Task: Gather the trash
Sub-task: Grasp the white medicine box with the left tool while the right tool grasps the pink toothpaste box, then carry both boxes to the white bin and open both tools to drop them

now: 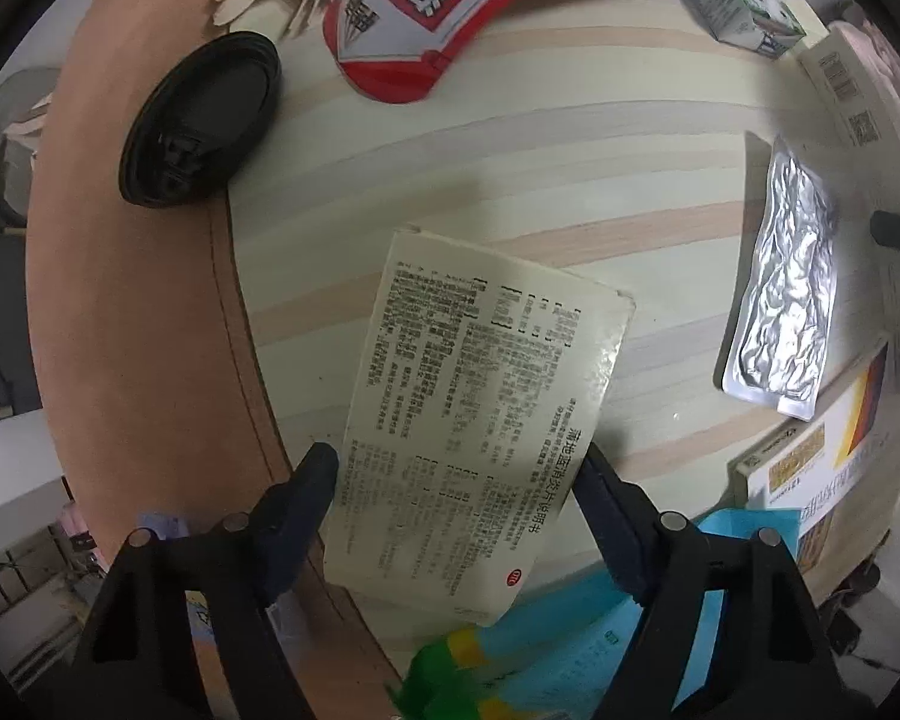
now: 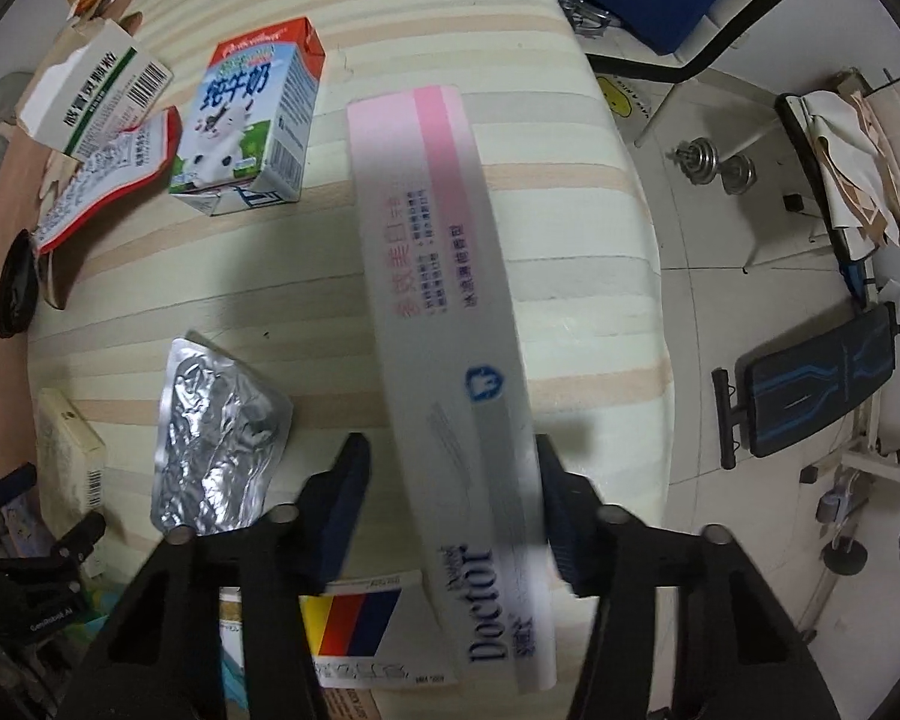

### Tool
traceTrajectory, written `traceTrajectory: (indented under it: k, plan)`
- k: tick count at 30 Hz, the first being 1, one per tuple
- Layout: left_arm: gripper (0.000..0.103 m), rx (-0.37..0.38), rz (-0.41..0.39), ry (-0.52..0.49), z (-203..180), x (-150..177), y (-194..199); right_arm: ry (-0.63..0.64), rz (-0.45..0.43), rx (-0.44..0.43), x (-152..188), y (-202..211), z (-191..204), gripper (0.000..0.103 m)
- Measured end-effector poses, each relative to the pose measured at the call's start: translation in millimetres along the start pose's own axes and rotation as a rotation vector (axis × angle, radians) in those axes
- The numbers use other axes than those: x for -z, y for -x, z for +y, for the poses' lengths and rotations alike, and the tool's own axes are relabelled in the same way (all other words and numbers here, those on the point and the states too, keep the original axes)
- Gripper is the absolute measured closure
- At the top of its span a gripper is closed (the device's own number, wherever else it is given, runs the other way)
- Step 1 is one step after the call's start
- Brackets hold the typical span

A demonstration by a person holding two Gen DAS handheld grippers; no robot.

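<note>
- While left gripper (image 1: 456,474) pinches the leaflet (image 1: 480,414), its long axis runs forward, over the striped table (image 1: 570,138).
- Right gripper (image 2: 450,468): toothpaste box (image 2: 450,324) between jaws, lengthwise forward; grip contact unclear.

A home: dumbbells (image 2: 717,165), weight bench (image 2: 822,390), striped tablecloth (image 2: 450,18).

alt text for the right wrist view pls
The right gripper has its fingers on either side of a long white-and-pink toothpaste box over a striped tablecloth. To the left lie a crinkled silver foil pouch and a white-and-red milk carton.
</note>
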State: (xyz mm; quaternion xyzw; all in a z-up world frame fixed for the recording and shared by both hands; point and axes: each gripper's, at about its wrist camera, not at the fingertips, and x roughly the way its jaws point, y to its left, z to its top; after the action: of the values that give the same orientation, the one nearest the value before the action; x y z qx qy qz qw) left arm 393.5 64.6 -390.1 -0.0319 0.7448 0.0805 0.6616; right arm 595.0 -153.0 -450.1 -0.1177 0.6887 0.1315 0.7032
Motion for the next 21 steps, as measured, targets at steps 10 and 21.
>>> traceTrajectory:
  k: [10, 21]
  plan:
    - [0.026, -0.060, -0.147, 0.081, 6.0, 2.1, 53.8, -0.023, -0.067, -0.057, 4.6, 25.8, -15.9, 0.065]
    - [0.026, -0.035, -0.431, 0.223, 9.5, 55.9, 165.4, -0.018, -0.242, -0.154, 47.5, 119.7, 8.3, 0.065]
